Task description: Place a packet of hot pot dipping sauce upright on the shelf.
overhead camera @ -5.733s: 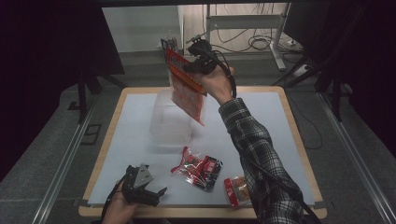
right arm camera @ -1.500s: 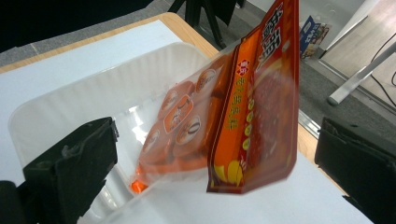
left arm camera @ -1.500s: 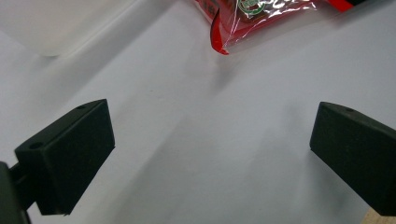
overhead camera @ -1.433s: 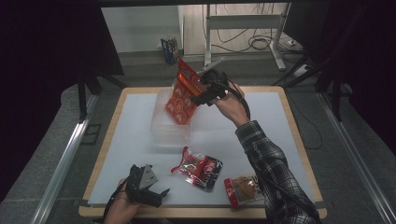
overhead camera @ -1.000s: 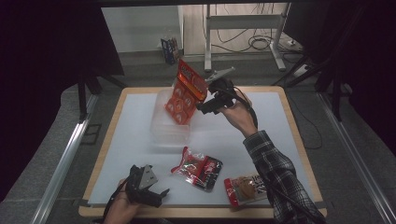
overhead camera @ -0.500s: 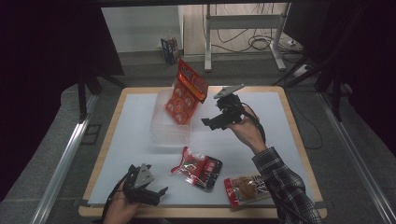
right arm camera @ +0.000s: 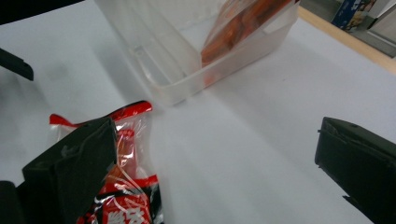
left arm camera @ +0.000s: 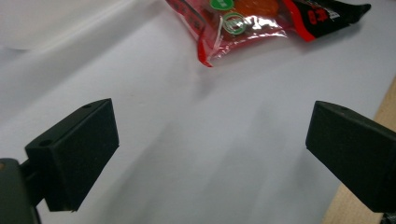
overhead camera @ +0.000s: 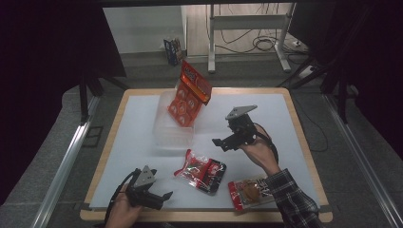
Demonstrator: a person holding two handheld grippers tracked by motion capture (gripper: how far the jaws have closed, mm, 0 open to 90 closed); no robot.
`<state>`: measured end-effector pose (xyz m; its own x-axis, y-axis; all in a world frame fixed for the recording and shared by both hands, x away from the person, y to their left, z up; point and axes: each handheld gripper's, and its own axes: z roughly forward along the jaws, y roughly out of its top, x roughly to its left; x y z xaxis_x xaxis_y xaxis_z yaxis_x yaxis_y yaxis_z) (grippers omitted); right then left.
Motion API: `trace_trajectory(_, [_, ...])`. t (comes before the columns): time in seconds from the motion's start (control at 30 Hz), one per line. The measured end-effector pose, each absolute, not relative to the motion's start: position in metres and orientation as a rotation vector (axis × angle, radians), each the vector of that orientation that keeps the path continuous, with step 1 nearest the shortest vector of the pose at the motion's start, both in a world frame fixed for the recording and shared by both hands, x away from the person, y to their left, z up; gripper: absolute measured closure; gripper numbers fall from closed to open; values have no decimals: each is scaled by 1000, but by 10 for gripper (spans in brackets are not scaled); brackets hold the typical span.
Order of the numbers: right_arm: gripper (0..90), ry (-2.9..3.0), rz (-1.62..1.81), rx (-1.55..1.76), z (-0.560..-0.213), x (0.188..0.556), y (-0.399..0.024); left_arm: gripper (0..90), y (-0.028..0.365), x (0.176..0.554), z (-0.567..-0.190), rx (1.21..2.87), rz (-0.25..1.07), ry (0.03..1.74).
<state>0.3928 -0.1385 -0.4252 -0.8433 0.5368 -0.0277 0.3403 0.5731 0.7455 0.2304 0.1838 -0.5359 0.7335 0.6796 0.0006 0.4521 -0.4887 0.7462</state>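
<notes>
The right gripper (overhead camera: 227,141), jaws open and empty, is coming back from the orange snack bag (overhead camera: 189,96) now standing in the clear tub (overhead camera: 167,137), heading toward the red snack pack (overhead camera: 200,170), while the left gripper (overhead camera: 159,198) is resting open.

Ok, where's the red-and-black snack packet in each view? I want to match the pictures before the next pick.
High view: the red-and-black snack packet lies low at centre, in front of the clear container.
Left gripper view: along the top edge, right of centre.
Right gripper view: lower left, partly behind the left jaw.
Shared landmark: the white table mat under it.
</notes>
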Motion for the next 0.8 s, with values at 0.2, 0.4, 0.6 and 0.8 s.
trace_trajectory(0.2, [0, 2576, 1188, 737, -434, 383, -146, 11, 176, 227, -536, 2229, 433, 831])
trace_trajectory(0.4, [0, 2580, 1249, 718, -443, 371, -153, 7, 177, 227, -534, 2227, 421, 868])
trace_trajectory(0.6, [0, 2569, 1289, 763, -451, 363, -162, 9, 174, 226, -533, 2257, 390, 893])
trace_trajectory(0.8, [0, 2567, 1294, 779, -454, 355, -165, 49, 170, 225, -530, 2254, 407, 877])
